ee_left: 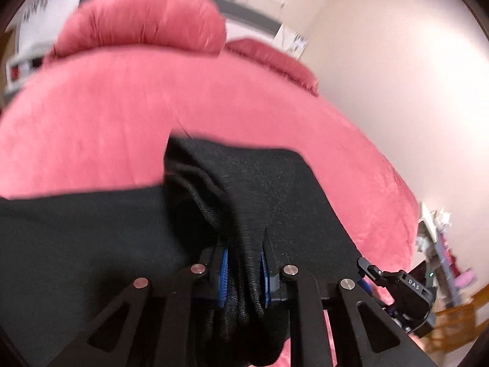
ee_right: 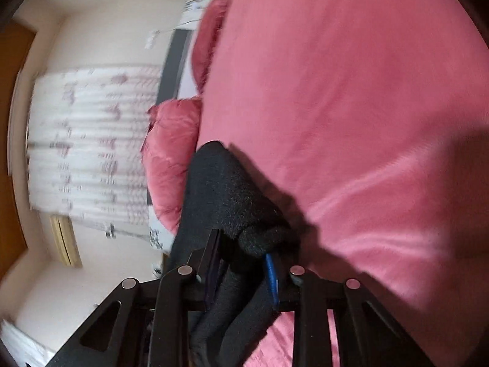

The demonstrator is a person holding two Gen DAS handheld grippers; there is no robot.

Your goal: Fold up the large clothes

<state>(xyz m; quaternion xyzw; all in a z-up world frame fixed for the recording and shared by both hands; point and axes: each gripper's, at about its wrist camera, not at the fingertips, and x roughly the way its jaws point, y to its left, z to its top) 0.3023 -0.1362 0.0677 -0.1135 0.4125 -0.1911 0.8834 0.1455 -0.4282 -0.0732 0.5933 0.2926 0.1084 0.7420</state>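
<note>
The left gripper (ee_left: 244, 270) is clamped on a bunched fold of the black knitted garment (ee_left: 269, 189), the cloth pinched between its blue-padded fingers (ee_left: 224, 272). The garment spreads out over the pink velvety bedspread (ee_left: 122, 122), with a matching pink pillow (ee_left: 140, 21) beyond it. At the lower right of the left wrist view the other tool shows, marked "DAS" in white letters. The right gripper (ee_right: 241, 270) likewise grips a thick roll of the same garment (ee_right: 226, 195) above the bedspread (ee_right: 351, 91). A patterned white curtain (ee_right: 91, 140) hangs behind, blurred.
</note>
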